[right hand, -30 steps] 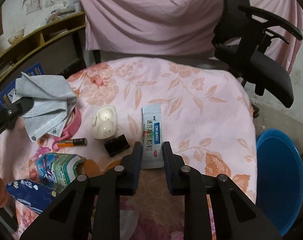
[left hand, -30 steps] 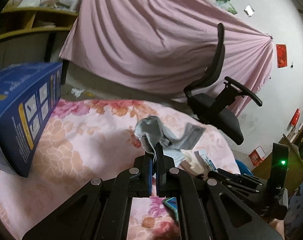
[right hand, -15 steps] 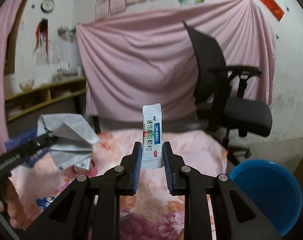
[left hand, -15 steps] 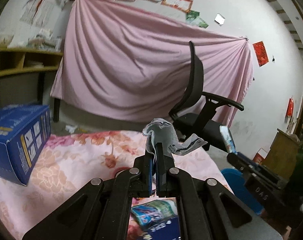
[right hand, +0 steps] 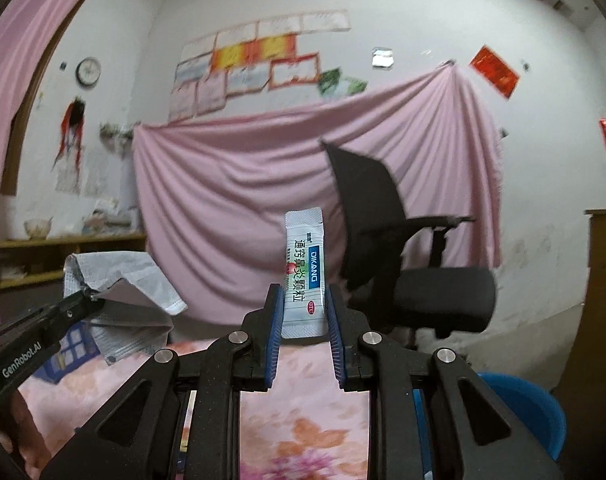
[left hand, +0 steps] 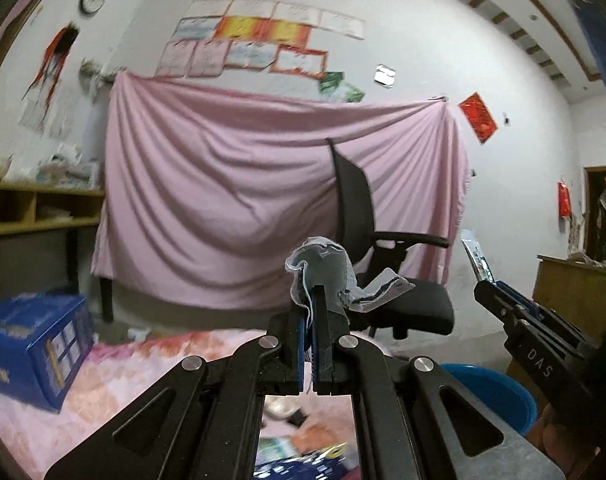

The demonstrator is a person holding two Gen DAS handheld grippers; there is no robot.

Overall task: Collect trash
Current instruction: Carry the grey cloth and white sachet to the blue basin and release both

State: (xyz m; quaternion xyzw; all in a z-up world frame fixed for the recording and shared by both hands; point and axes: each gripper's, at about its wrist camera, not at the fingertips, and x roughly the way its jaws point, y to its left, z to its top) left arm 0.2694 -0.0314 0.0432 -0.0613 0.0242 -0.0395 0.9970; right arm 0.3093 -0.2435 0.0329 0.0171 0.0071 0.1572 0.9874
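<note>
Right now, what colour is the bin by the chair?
Blue. The bin shows best in the right wrist view, low at the right.

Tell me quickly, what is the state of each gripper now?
Left gripper: closed on the grey face mask.
Right gripper: closed on the white DIKANG sachet.

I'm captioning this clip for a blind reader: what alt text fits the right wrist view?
The right tongs grip a white DIKANG sachet upright above a floral-covered table. At left, the left tongs hold a grey face mask; a blue bin sits lower right.
</note>
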